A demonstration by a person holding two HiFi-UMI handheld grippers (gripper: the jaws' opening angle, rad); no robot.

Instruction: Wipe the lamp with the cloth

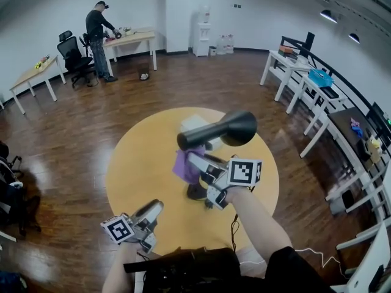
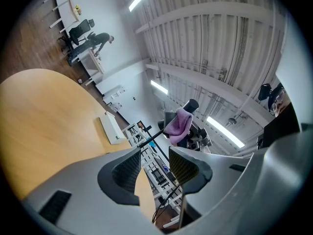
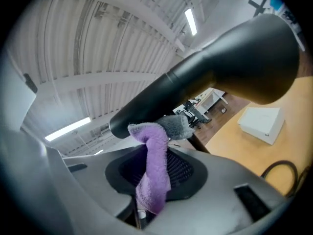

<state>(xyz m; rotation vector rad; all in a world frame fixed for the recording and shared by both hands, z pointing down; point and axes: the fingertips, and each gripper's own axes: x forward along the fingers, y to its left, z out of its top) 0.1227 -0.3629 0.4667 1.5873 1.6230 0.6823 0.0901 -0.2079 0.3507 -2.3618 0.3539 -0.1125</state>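
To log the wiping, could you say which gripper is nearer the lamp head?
Right: the right gripper holds the cloth against the lamp head; the left gripper sits open by the table edge.

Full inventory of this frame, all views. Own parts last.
table: 1, yellow wood, round, centre
lamp: 1, black, stands on table
cloth: 1, purple, in right claw by lamp's neck
box: 1, white, on table behind lamp
cable: 1, black, table's near edge
desks: several, white-legged, along walls
office chair: 1, black, far left
bystander: 1, dark clothes, at far desk
left claw: 1, grey, open, empty
right claw: 1, grey, shut on cloth
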